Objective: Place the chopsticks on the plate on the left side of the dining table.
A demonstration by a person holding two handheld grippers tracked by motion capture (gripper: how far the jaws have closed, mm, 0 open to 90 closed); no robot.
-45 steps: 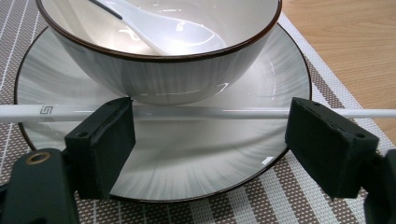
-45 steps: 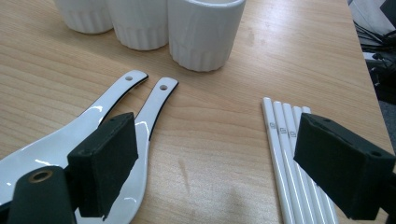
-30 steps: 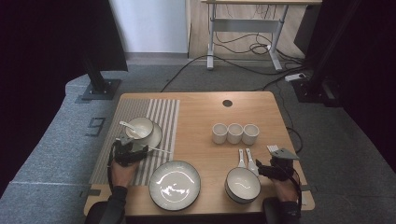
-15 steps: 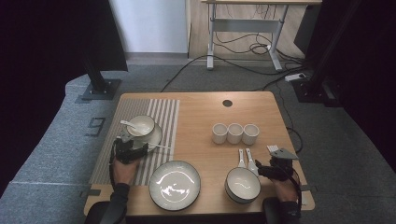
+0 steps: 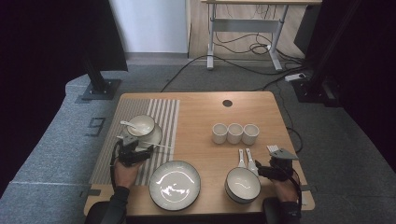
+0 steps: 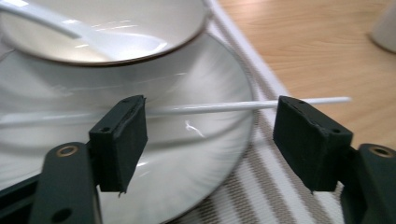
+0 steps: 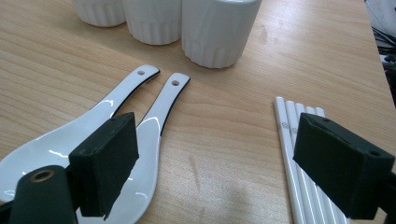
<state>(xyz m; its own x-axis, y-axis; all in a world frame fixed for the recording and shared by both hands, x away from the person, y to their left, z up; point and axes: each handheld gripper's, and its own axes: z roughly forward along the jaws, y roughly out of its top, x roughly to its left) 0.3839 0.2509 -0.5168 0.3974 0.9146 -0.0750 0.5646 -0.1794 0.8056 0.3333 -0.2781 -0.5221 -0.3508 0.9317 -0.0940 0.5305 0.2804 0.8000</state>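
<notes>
I see a white chopstick (image 6: pixel 224 107) lying across the rim of a saucer (image 6: pixel 205 154), its tip reaching out over the striped mat (image 6: pixel 275 186) toward bare wood. On the saucer sits a small bowl (image 6: pixel 140 42) with a spoon (image 6: pixel 70 30) in it. My left tongs (image 6: pixel 210 140) stand wide, one jaw on each side of the chopstick's span, gripping nothing. In the high view the left tongs (image 5: pixel 132 148) sit at the near edge of the saucer (image 5: pixel 154 137), on the mat at the left of the surface (image 5: pixel 205 116).

My right tongs (image 7: pixel 224 163) are also wide and hold nothing. Between the jaws: two white spoons (image 7: pixel 140 121) to the left, a bundle of white chopsticks (image 7: pixel 299 154) to the right, three ribbed cups (image 7: pixel 215 28) beyond. The high view shows a large plate (image 5: pixel 174 185) and a deep bowl (image 5: pixel 243 185) along the near edge.
</notes>
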